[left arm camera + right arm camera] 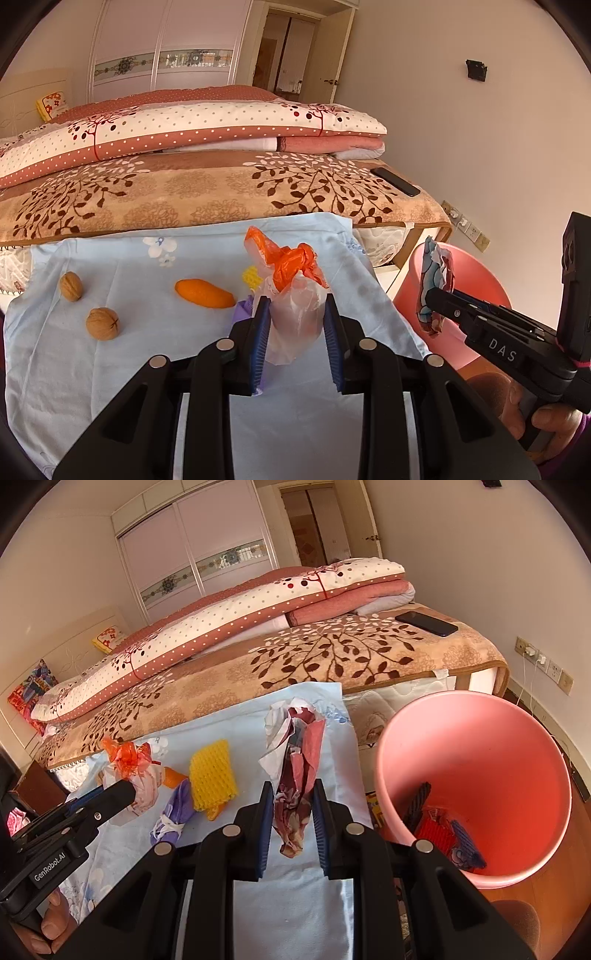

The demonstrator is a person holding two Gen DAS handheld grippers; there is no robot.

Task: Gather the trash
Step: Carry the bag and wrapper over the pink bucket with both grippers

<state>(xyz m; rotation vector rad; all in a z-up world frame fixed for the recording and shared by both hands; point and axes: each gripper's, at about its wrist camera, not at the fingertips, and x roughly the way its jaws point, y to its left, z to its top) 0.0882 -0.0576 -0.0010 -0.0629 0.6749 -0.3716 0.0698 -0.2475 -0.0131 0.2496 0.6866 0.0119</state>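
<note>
My left gripper point(295, 299) is shut on a crumpled clear and orange plastic bag point(295, 291), held over the light blue cloth point(147, 369); it also shows in the right wrist view point(138, 775). My right gripper point(292, 786) is shut on a crumpled printed wrapper point(295, 775), held at the cloth's right edge, left of the pink bin point(480, 746). That wrapper also shows in the left wrist view point(436, 284), in front of the bin point(476, 273). A yellow foam net point(213, 775) and a purple scrap point(177, 808) lie on the cloth.
Two walnuts point(71, 286) point(102, 323) and an orange fruit-like piece point(205, 293) lie on the cloth. The bin holds several scraps point(443, 827). A bed with folded quilts point(184, 125) is behind, with a black phone point(395, 181) on it.
</note>
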